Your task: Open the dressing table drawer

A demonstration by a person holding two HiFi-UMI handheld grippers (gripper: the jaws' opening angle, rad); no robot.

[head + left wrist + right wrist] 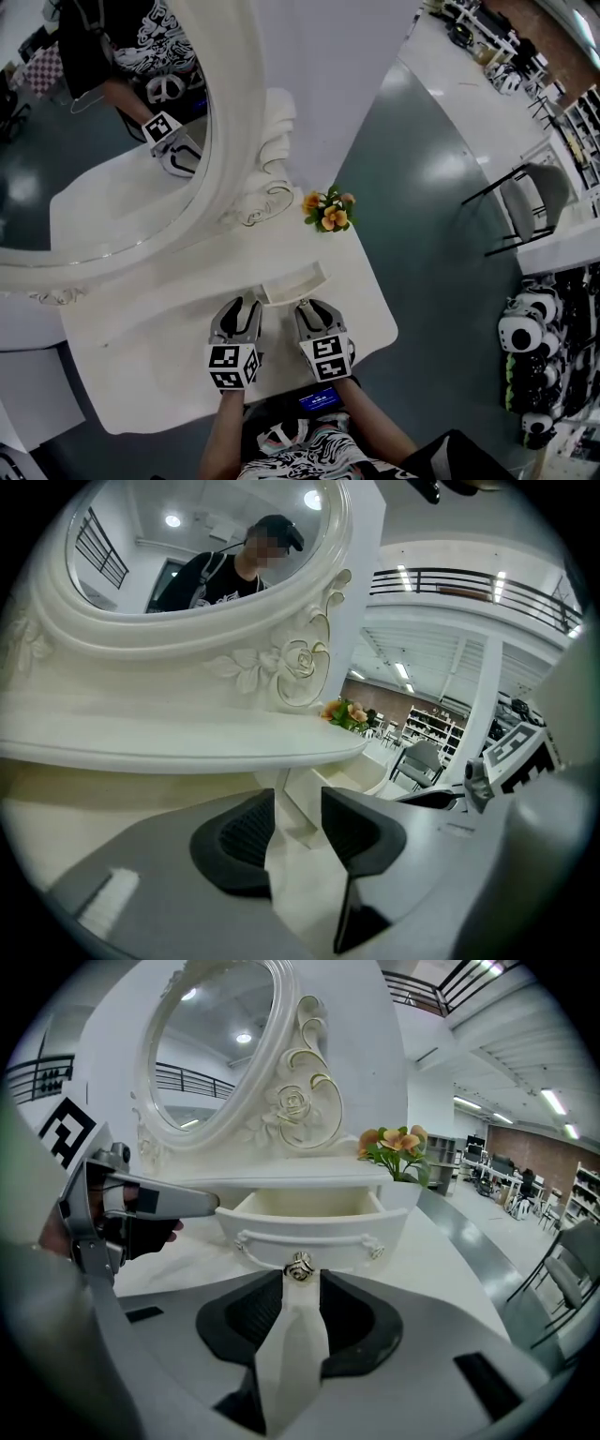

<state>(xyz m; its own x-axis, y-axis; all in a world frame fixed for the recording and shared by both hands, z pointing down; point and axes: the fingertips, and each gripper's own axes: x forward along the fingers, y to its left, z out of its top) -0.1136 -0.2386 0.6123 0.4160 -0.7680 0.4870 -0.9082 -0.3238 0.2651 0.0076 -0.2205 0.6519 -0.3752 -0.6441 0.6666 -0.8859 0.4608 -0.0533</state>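
Note:
The white dressing table [169,347] has a small drawer [292,283] under its mirror shelf, and the drawer stands pulled out. In the right gripper view the drawer [309,1215] shows its hollow inside, and its round metal knob [299,1266] sits right at the tips of my right gripper [300,1283]. The jaws stand apart around the knob and the pads do not press on it. My left gripper [242,306] rests over the tabletop just left of the drawer. It is open with nothing between its fingers [234,841].
An oval carved mirror [239,112] rises behind the shelf and reflects a person with a gripper. A small pot of orange flowers [328,211] stands at the shelf's right end. A grey chair [530,202] and a rack of white gear [525,347] stand on the floor to the right.

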